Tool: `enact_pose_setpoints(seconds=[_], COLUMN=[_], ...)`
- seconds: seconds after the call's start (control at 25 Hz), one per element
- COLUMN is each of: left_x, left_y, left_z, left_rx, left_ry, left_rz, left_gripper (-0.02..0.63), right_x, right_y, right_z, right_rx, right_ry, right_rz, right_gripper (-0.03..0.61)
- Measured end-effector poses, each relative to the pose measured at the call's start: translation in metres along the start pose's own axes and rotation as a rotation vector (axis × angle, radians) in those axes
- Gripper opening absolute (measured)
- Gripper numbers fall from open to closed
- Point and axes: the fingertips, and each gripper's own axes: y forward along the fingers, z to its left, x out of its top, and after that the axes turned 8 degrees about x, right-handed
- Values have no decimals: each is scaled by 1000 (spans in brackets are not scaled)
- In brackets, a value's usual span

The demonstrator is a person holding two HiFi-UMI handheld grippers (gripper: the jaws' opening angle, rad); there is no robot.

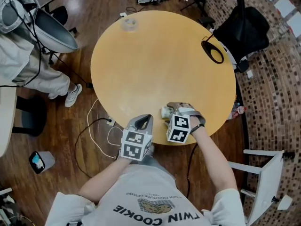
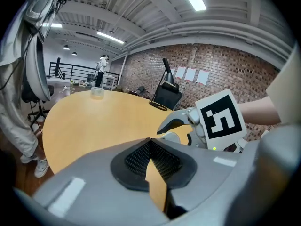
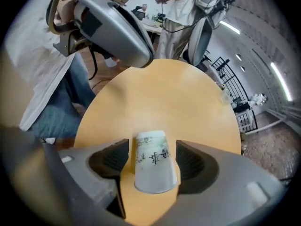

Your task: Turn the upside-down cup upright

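Note:
A white paper cup (image 1: 166, 112) (image 3: 153, 161) with dark print stands on the round wooden table (image 1: 155, 65) near its front edge. In the right gripper view its wide end faces the camera and its narrow end points toward the table top. My right gripper (image 1: 172, 110) (image 3: 153, 158) points steeply down over it, jaws open, one pad on each side of the cup with a thin gap at both sides. My left gripper (image 1: 146, 118) (image 2: 150, 143) hovers at the table's front edge just left of the cup, its tips together and nothing between them.
A clear plastic container (image 1: 129, 24) sits at the table's far edge and a black ring-shaped object (image 1: 212, 52) at its right edge. A black chair (image 1: 244, 29) stands behind the table, a person (image 1: 33, 69) at the left. Cables (image 1: 99, 126) lie on the floor.

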Motion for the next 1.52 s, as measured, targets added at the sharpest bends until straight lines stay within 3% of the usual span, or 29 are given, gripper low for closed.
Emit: enact_pose_setpoints(seconds=[0.4, 0.64, 0.8, 0.92, 1.2, 1.52], left_x=[-3, -10, -10, -8, -2, 3], left_y=[-15, -20, -20, -19, -13, 0], left_z=[32, 38, 38, 34, 15, -16], left_rx=[74, 87, 81, 68, 20, -37], left_ry=[-56, -72, -70, -58, -14, 43], left_rz=[-17, -21, -20, -18, -13, -10], left_gripper=[3, 3, 3, 3, 3, 3], right_x=[1, -4, -1, 10, 21, 0], right_y=[33, 41, 39, 26, -15, -51], right_z=[-13, -9, -9, -13, -19, -28], right_rx=[160, 167, 145, 90, -52, -261], right_ry=[-189, -227, -207, -127, 173, 595], right_rz=[224, 280, 258, 160, -131, -488], right_gripper=[302, 298, 291, 290, 290, 290])
